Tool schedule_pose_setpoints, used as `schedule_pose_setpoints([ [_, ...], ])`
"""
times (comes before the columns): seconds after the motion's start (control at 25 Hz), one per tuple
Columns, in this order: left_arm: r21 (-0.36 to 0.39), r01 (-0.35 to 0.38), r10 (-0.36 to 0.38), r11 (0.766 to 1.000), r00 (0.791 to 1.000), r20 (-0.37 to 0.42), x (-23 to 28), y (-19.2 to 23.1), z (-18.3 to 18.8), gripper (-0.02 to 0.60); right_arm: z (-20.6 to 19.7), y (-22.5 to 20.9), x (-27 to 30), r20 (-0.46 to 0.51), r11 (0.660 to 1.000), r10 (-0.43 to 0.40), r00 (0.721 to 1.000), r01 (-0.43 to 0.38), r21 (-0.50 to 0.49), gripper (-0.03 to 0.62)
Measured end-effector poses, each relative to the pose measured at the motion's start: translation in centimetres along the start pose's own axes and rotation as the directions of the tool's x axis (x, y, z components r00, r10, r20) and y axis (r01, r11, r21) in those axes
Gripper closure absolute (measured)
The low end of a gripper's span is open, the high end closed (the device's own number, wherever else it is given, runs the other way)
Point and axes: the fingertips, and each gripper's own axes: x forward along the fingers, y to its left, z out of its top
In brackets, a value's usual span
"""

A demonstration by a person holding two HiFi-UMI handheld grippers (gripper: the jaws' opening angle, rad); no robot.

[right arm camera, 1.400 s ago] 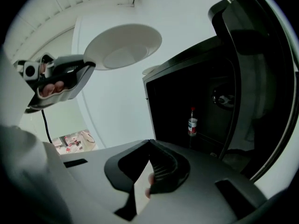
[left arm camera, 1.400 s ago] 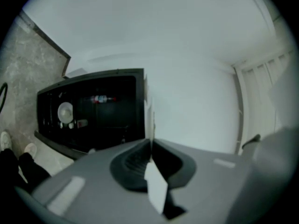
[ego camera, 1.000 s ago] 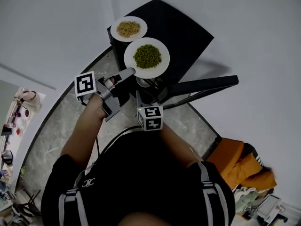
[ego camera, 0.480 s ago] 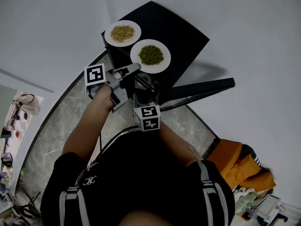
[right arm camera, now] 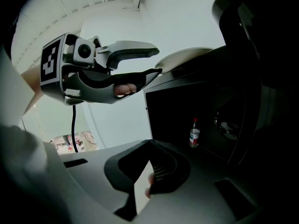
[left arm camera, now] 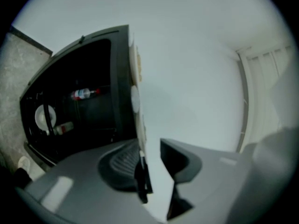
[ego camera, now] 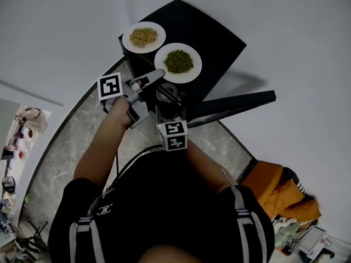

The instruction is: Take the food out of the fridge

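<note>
Head view: the pea plate [ego camera: 196, 69] sat on the fridge [ego camera: 214, 34] top, right of a second plate [ego camera: 127, 38]. The left gripper [ego camera: 158, 74] was at its near rim; the right gripper [ego camera: 162, 110] lay lower. Left gripper view: jaws had just been opening, part open, rim between them, unclamped. Right gripper view: jaws together, empty.

Head cam: steep down over fridge [ego camera: 214, 34]. L/R gripper views: close, both face fridge interior.

The black fridge [ego camera: 216, 34] carries 2 white plates on its top: a plate of yellow food [ego camera: 143, 36] at the left and a plate of green food [ego camera: 178, 62] just beside it, at the near edge.
</note>
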Motion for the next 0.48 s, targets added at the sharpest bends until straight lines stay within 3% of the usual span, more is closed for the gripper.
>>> schedule_pose_setpoints([
  [0.08,0.05,0.017,-0.017,0.999,1.0,0.008,-1.1,-0.9,0.2,0.459,0.1,0.1,0.0,0.0,1.0,0.003,1.0,-0.003,-0.002,0.597],
  [0.16,0.17,0.008,-0.011,0.985,1.0,0.019,-2.6,-1.9,0.4,0.46,0.1,0.2,0.1,0.003,1.0,0.006,1.0,-0.006,-0.003,0.597],
  [0.2,0.262,-0.024,0.015,0.965,0.999,0.033,-3.5,-2.1,0.6,0.462,0.2,0.2,0.1,0.004,1.0,0.007,1.0,-0.007,-0.002,0.597],
  [0.24,0.378,-0.083,0.066,0.922,0.996,0.058,-4.5,-1.9,0.9,0.485,0.2,0.2,0.1,0.006,1.0,0.006,1.0,-0.006,-0.001,0.597],
  [0.28,0.51,-0.163,0.133,0.845,0.987,0.094,-5.5,-1.3,1.3,0.554,0.4,0.2,0.2,0.009,1.0,0.004,1.0,-0.004,0.001,0.597],
  [0.32,0.631,-0.244,0.201,0.736,0.969,0.141,-6.5,-0.7,1.6,0.578,0.6,0.2,0.2,0.013,1.0,0.003,1.0,-0.003,0.004,0.597],
  [0.36,0.724,-0.315,0.257,0.614,0.947,0.194,-7.4,-0.1,1.8,0.578,0.9,0.2,0.1,0.019,1.0,0.003,1.0,-0.003,0.007,0.597],
  [0.44,0.825,-0.42,0.333,0.378,0.893,0.301,-8.9,1.1,1.9,0.578,1.7,0.4,0.0,0.04,1.0,0.004,0.999,-0.005,0.014,0.597],
  [0.48,0.843,-0.456,0.355,0.285,0.867,0.349,-9.5,1.7,1.9,0.578,2.2,0.5,0.0,0.053,1.0,0.004,0.999,-0.005,0.018,0.597],
])
